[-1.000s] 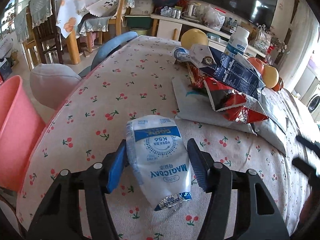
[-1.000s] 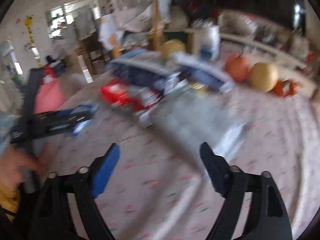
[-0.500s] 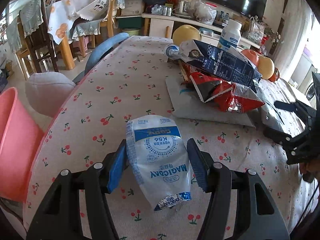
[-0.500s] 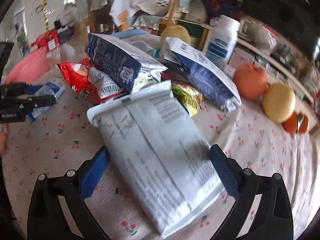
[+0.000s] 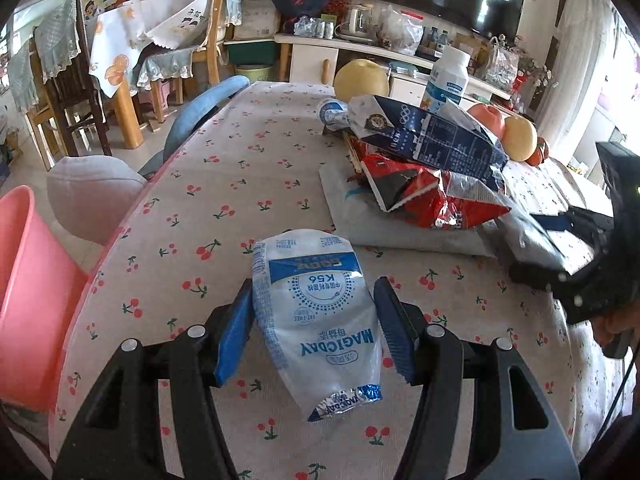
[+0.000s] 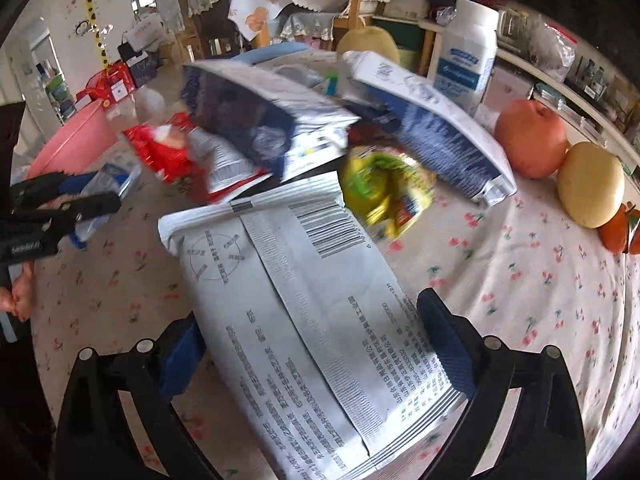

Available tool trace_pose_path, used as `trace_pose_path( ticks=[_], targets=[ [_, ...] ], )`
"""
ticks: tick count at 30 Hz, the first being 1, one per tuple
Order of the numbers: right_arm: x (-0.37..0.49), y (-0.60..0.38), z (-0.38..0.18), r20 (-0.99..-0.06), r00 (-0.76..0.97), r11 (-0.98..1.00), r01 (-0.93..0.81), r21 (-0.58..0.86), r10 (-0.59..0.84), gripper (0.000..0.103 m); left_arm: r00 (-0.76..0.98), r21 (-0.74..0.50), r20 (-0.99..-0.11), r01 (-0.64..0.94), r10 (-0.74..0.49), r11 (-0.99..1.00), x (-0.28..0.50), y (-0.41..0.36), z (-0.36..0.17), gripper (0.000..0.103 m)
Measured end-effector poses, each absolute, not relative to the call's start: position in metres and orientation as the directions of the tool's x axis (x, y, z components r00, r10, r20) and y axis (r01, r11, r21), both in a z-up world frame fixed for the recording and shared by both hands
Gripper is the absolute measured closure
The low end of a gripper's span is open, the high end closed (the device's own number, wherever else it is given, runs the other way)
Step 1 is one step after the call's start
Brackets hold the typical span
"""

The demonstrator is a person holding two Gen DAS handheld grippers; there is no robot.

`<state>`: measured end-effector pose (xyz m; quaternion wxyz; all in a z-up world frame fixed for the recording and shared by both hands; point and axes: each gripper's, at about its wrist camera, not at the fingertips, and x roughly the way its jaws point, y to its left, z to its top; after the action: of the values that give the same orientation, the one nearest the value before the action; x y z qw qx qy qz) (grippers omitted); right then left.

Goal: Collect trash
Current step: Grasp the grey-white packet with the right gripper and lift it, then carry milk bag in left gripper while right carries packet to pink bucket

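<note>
Left wrist view: left gripper [image 5: 314, 330] clamped on a white-and-blue milk pouch [image 5: 316, 316], low over the cherry-print counter [image 5: 224, 184]; pink bin [image 5: 28, 292] off the counter's left edge; wrapper pile [image 5: 432, 168] beyond. Right wrist view: right gripper [image 6: 316, 346] spread wide, astride a white printed bag [image 6: 304, 312] lying on the counter, pads apparently not pressing
</note>
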<state>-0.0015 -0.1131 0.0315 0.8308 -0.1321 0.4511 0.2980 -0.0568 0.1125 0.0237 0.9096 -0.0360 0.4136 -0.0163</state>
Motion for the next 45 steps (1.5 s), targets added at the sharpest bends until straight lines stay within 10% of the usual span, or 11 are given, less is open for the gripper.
trace_pose_path(
  ticks=[32, 45],
  targets=[
    [-0.121, -0.061, 0.079, -0.732, 0.565, 0.902, -0.400, 0.161, 0.381, 0.055, 0.746, -0.171, -0.659, -0.021, -0.098, 0.985, -0.089, 0.160, 0.069, 0.042],
    [-0.139, -0.059, 0.090, -0.704, 0.604, 0.916, -0.360, 0.176, 0.373, 0.063, 0.608, -0.134, -0.783, 0.048, -0.135, 0.990, -0.066, 0.134, 0.028, 0.026]
  ],
)
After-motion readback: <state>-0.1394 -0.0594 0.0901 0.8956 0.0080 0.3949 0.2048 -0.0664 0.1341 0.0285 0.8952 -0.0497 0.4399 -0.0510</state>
